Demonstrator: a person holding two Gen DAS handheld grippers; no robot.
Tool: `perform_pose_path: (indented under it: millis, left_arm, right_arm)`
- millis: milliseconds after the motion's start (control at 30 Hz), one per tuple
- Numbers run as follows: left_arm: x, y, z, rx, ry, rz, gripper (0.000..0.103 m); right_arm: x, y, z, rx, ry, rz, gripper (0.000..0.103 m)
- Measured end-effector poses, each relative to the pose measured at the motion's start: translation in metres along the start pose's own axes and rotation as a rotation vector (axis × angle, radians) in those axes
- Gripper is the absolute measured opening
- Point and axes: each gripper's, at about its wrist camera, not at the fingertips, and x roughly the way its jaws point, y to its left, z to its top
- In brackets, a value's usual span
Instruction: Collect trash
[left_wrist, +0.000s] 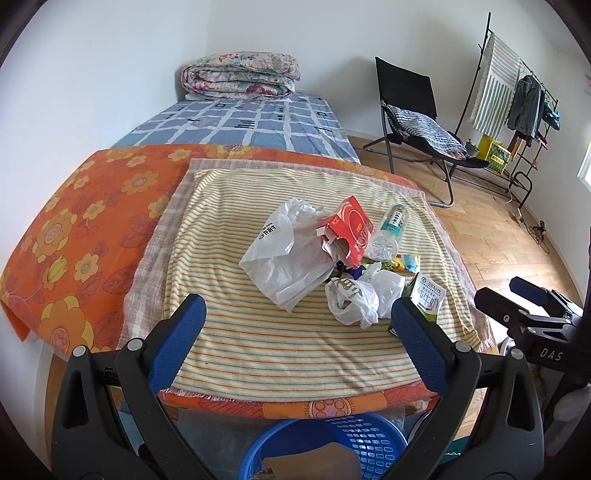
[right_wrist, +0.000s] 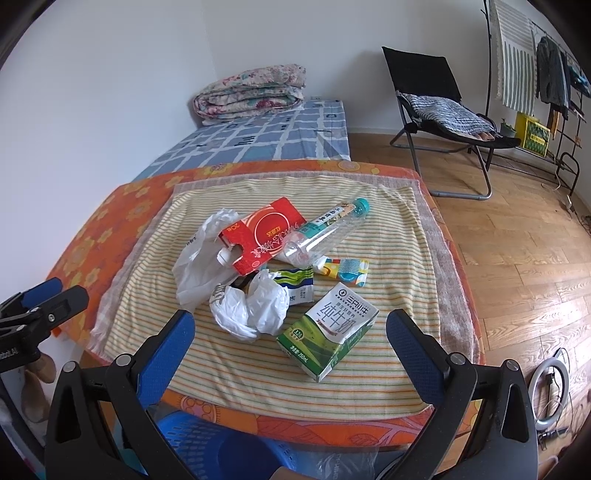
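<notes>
Two grippers, both yours, both empty. Your left gripper (left_wrist: 298, 315) hangs above the near edge of the striped towel (left_wrist: 258, 347) with its blue pads spread wide and nothing between them. Your right gripper (right_wrist: 290, 330) is likewise spread wide, its fingers framing the green-and-white milk carton (right_wrist: 328, 330) without touching it.

Trash sits in one loose cluster near the middle of the towel, which lies over an orange floral cloth (left_wrist: 74, 229):
- large white plastic bag (left_wrist: 280, 254), at the left of the pile, partly under the red box
- red cardboard box (right_wrist: 264, 234), torn open at one end, propped tilted on the bag
- clear plastic bottle (right_wrist: 325, 230) with a teal cap, lying on its side, its base touching the red box
- crumpled white bag (right_wrist: 251, 308), nearest you on the left of the carton
- flattened blue-and-white carton (right_wrist: 299, 284), just behind the crumpled bag
- small colourful wrapper (right_wrist: 345, 271), just beside the bottle's base
- milk carton, lying on its side at the right front of the pile, apart from the rest

Something dark shows under the red box; it is too hidden to identify.

A blue perforated basket (left_wrist: 354, 446) stands on the floor directly below the near table edge, in front of you. In the left wrist view a brown piece lies inside it.
</notes>
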Motion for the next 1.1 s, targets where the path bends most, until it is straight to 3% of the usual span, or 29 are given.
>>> perform_pose_path:
  millis: [733, 1100]
  left_arm:
    - [0.0, 0.0, 0.0, 0.0, 0.002, 0.004, 0.102]
    - [-0.001, 0.019, -0.003, -0.016, 0.005, 0.009, 0.102]
  right_arm:
    - [0.002, -0.002, -0.003, 0.001, 0.012, 0.002, 0.103]
    - [0.002, -0.001, -0.003, 0.001, 0.013, -0.001, 0.103]
